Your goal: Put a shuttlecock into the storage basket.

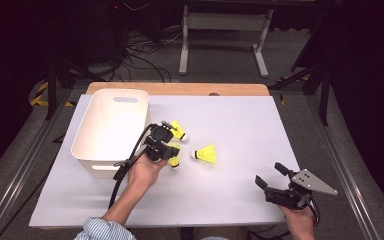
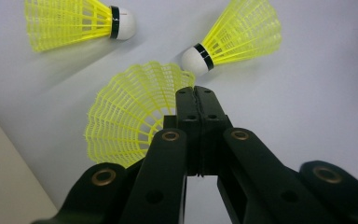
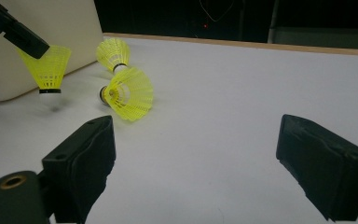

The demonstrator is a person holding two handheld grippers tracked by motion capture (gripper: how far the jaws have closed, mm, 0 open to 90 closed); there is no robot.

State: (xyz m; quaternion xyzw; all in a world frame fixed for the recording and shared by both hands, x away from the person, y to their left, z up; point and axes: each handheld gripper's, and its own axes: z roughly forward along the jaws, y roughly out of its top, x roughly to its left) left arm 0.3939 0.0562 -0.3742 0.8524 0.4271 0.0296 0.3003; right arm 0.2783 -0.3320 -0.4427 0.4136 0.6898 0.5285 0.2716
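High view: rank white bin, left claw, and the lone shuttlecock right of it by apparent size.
1. white bin, largest by far.
2. left claw, shut on the skirt of a held shuttlecock.
3. lone shuttlecock, smallest.
The claw sits slightly nearer the camera than the lone shuttlecock, but the gap looks real.

The left gripper has its jaws closed on the rim of a yellow shuttlecock. Beyond the jaws, two more shuttlecocks lie on the white bench.
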